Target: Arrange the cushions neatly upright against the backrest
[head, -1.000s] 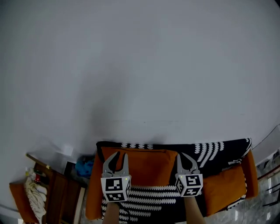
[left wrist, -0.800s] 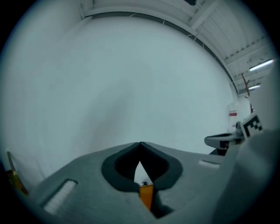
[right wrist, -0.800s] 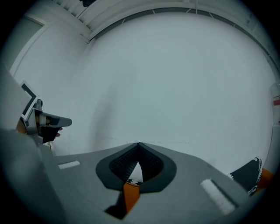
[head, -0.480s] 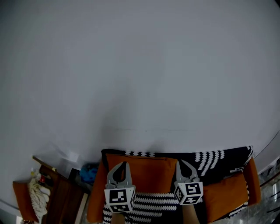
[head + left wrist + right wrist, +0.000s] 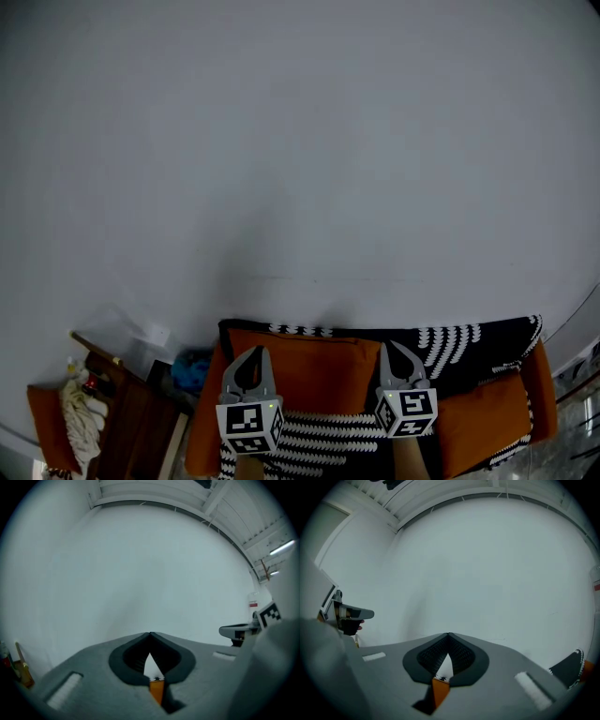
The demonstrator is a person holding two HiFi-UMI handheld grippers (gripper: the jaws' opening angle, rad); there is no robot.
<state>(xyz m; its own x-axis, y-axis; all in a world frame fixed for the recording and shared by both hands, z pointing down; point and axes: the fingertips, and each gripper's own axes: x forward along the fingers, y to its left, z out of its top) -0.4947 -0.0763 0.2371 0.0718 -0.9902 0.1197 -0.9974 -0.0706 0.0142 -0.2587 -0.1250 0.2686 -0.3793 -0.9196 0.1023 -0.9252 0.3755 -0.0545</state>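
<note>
The big orange cushion (image 5: 314, 361) sits low in the middle of the head view. It is set against the sofa backrest, and its top edge comes just below the rim of the black-and-white throw (image 5: 450, 342) draped over that backrest. A second orange cushion (image 5: 478, 412) lies off to the lower right, tipped at an angle near the sofa's right arm.

Now the tools. Both are in front of the big cushion. The left gripper (image 5: 250, 350) is over its left half and the right gripper (image 5: 391, 345) is at its right edge, each pointing up the frame toward the wall. The left gripper view shows those jaws pressed together, tips meeting. Only a thin orange sliver (image 5: 156, 691) shows through the gap down at their base, and I can't tell whether any fabric is caught there. The right gripper view shows the same thing. Its jaws are squeezed tight, tips touching, with a wedge of orange (image 5: 439, 688) low in the gap and plain wall beyond.

Further out, the pale wall (image 5: 300, 141) fills the whole upper frame. At the lower left a dark wooden side table (image 5: 131, 412) stands beside the sofa. A white cloth (image 5: 80, 417) hangs at its left, and something blue (image 5: 190, 367) is tucked between table and sofa.
</note>
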